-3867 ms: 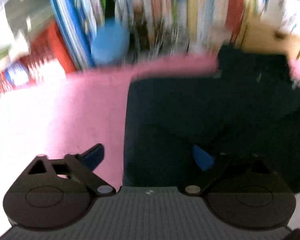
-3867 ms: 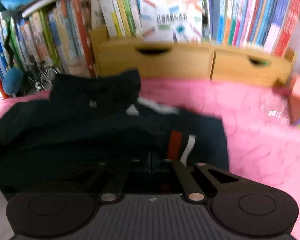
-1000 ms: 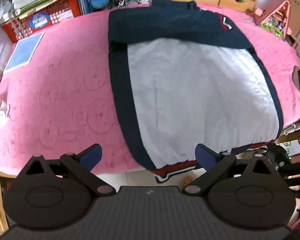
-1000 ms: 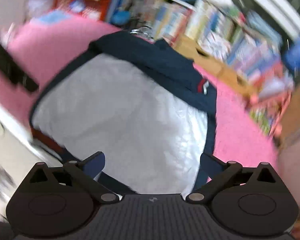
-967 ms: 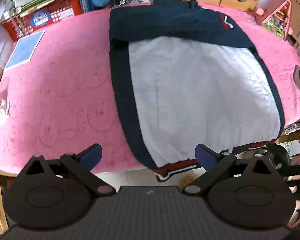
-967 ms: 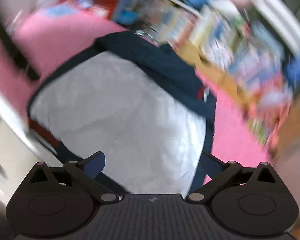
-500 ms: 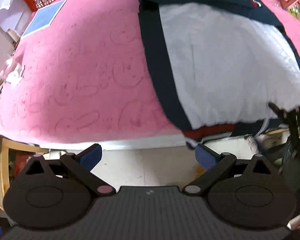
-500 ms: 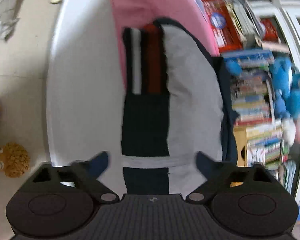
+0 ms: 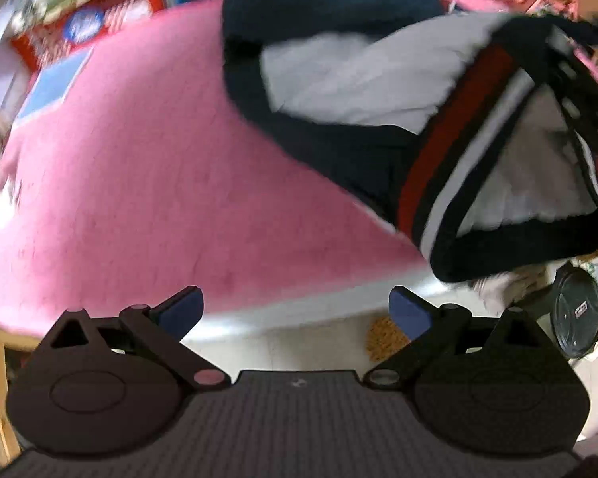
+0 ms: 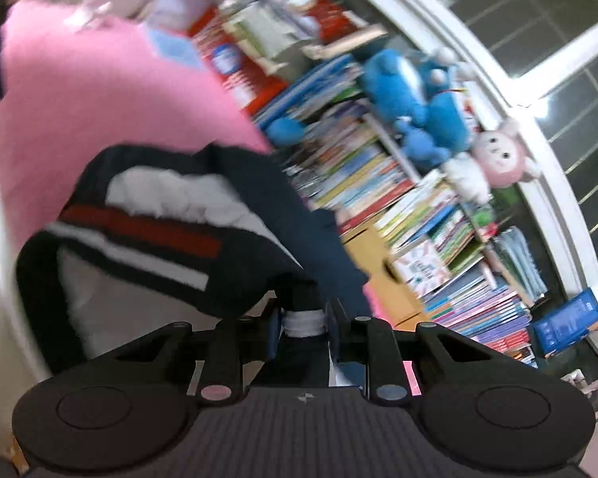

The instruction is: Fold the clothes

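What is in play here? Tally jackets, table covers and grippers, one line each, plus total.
Jackets: 1, the navy jacket
Table covers: 1, the pink cover
Grippers: 2, left gripper open and empty; right gripper, jaws just closed further, pinching the jacket's hem
Total: 4

Motion blur smears the books [image 10: 382,183]; their titles are unreadable.

pink-covered table [image 9: 147,183] carries navy jacket [image 9: 339,12], far part flat on cover, near hem lifted off it; blue sheet [image 9: 50,87] flat on cover left of jacket, near red crate [image 9: 99,20]
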